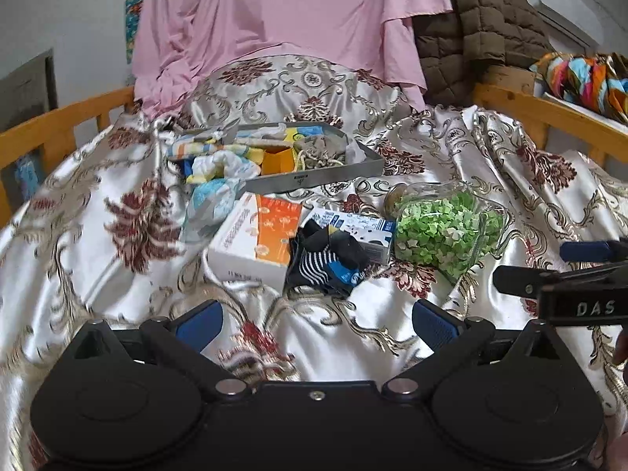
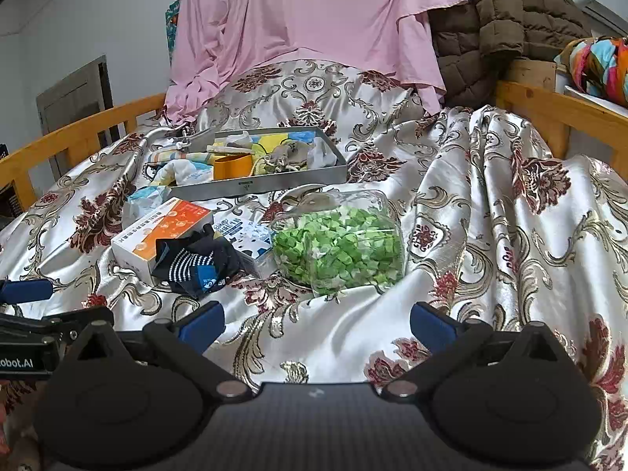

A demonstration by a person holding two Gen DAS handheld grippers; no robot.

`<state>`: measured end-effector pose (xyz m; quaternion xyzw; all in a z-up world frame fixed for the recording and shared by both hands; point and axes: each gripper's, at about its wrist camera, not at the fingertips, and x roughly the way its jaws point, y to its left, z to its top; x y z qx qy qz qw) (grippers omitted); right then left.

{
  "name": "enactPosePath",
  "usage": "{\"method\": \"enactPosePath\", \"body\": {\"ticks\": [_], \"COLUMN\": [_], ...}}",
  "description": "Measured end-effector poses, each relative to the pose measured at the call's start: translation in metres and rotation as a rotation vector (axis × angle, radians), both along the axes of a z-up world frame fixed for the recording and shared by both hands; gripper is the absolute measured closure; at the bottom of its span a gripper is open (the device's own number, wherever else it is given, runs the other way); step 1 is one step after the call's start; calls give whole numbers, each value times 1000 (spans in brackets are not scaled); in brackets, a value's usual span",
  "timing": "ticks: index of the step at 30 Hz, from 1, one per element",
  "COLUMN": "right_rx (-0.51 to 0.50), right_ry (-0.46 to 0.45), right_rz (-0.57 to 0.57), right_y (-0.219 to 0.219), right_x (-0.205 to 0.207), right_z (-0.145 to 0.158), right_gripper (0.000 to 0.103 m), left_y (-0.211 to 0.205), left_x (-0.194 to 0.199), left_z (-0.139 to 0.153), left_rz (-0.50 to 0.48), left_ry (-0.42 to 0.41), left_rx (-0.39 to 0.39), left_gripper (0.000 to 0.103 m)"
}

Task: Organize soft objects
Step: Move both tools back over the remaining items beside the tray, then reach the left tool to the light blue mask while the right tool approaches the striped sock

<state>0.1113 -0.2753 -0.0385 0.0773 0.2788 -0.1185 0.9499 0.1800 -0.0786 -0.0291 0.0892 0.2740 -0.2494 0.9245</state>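
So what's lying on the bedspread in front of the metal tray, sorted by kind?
Cardboard boxes: 2, orange-and-white and blue-and-white
Sock bundles: 1, dark striped
Jars: 1, clear, with green bits
Crumpled light-blue cloths: 1
Total: 5

Left gripper (image 1: 317,324), right gripper (image 2: 317,324): black bodies, blue pads, silver pivot screws, white lettering

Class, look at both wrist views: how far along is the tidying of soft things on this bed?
Done: several cloths already lie in the tray. In hand: nothing; the left gripper and right gripper are both open and empty. Left: the striped sock lies across the boxes, and a crumpled blue-white cloth sits outside the tray.
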Motion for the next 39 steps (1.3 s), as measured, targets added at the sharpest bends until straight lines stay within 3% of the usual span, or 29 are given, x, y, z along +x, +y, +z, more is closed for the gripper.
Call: {"method": "enactPosePath", "body": {"ticks": [6, 14, 24, 29, 34, 39], "right_rx": [-87, -175, -283, -271, -269, -322], "right_ry": [-19, -54, -8, 14, 39, 85], "right_rz": [71, 253, 547, 664, 753, 798], "right_y": [11, 24, 40, 38, 44, 55], "right_x": [18, 72, 147, 171, 185, 194], "right_z": [-2, -2, -15, -21, -25, -34], "right_gripper": [0, 0, 0, 1, 7, 14], "left_y": [1, -9, -25, -26, -30, -39], "left_x": [27, 79, 157, 190, 213, 231], "left_z": [18, 40, 43, 41, 31, 16], "left_rz": [-74, -122, -142, -125, -130, -142], "left_ry": [-14, -12, 92, 151, 197, 264], "left_rx": [75, 198, 408, 505, 546, 570], "left_gripper": [1, 1, 1, 1, 4, 14]}}
